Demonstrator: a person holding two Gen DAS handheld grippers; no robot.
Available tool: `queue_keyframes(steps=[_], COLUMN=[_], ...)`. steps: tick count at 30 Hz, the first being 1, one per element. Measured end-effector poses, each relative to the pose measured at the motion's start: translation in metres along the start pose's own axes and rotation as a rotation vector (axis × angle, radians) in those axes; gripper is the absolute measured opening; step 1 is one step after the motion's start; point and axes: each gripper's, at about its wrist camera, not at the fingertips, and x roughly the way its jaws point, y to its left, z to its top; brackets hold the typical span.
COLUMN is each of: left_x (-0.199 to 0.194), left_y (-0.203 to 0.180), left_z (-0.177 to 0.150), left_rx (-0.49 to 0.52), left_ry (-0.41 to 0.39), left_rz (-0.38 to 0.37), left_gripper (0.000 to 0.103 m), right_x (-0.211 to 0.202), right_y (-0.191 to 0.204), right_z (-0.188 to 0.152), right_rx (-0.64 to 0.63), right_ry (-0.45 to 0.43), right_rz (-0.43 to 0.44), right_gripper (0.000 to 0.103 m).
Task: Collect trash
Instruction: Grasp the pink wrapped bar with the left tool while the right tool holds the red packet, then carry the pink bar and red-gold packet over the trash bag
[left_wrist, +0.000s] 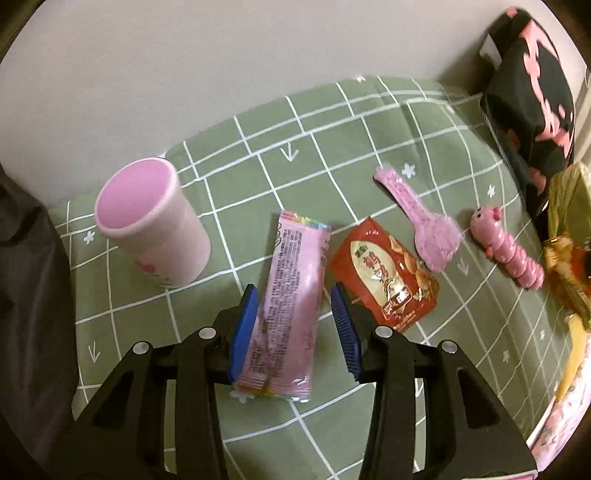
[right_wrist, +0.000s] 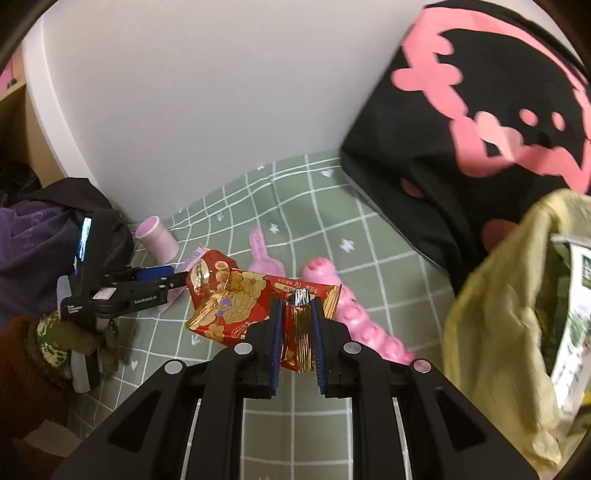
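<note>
My right tongs (right_wrist: 295, 321) clamp the red wrapper (right_wrist: 236, 306) for bagging in the yellow bag (right_wrist: 491, 314); my left tongs (left_wrist: 291, 317), half open, straddle the pink wrapper (left_wrist: 288, 295) to grab it.

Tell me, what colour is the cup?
The cup is pink, inside and out; the left wrist view shows it best.

The left gripper (left_wrist: 295, 325) is built of matte black plastic; its two fingers (left_wrist: 242, 332) are faced with blue ribbed pads; round silver screw heads are set at the linkage joints; triangular cut-outs are seen in the outer arms. The right gripper (right_wrist: 297, 336) is made alike, with blue pads and silver screws. In the right wrist view the left gripper's black body is marked with small white lettering and a pale label; a lit screen is mounted on its top.
</note>
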Motion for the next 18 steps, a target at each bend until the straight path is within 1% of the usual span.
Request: queue_keyframes(steps=[1, 3, 4, 6, 8, 11, 14, 17, 18], left_x=[0.001, 0.000, -0.003, -0.016, -0.035, -0.063, -0.094, -0.132, -0.136], left_y=[-0.002, 0.000, 0.003, 0.008, 0.011, 0.005, -0.019, -0.053, -0.063], left_z=[-0.001, -0.002, -0.001, 0.002, 0.005, 0.013, 0.029, 0.041, 0.049], left_rx=[0.004, -0.025, -0.055, -0.114, -0.142, -0.166, -0.153, -0.107, -0.093], left_ry=[0.010, 0.014, 0.015, -0.004, -0.040, -0.091, -0.158, -0.241, -0.261], left_rz=[0.007, 0.004, -0.009, -0.039, -0.049, -0.060, -0.078, -0.109, -0.118], left_gripper=[0.029, 0.024, 0.016, 0.016, 0.015, 0.015, 0.015, 0.015, 0.015], right_x=[-0.005, -0.014, -0.018, -0.031, -0.040, -0.052, -0.067, -0.083, -0.090], right_y=[-0.003, -0.008, -0.011, -0.017, -0.023, -0.031, -0.041, -0.053, -0.058], right_z=[-0.002, -0.003, -0.002, -0.001, 0.002, 0.008, 0.014, 0.019, 0.021], right_rx=[0.005, 0.012, 0.014, 0.013, 0.013, 0.003, -0.012, -0.009, -0.010], right_ry=[-0.005, -0.015, -0.021, -0.042, -0.062, -0.091, -0.129, -0.172, -0.187], right_rz=[-0.007, -0.014, -0.016, -0.024, -0.026, -0.030, -0.039, -0.045, -0.052], right_gripper=[0.016, 0.016, 0.016, 0.016, 0.016, 0.016, 0.016, 0.016, 0.016])
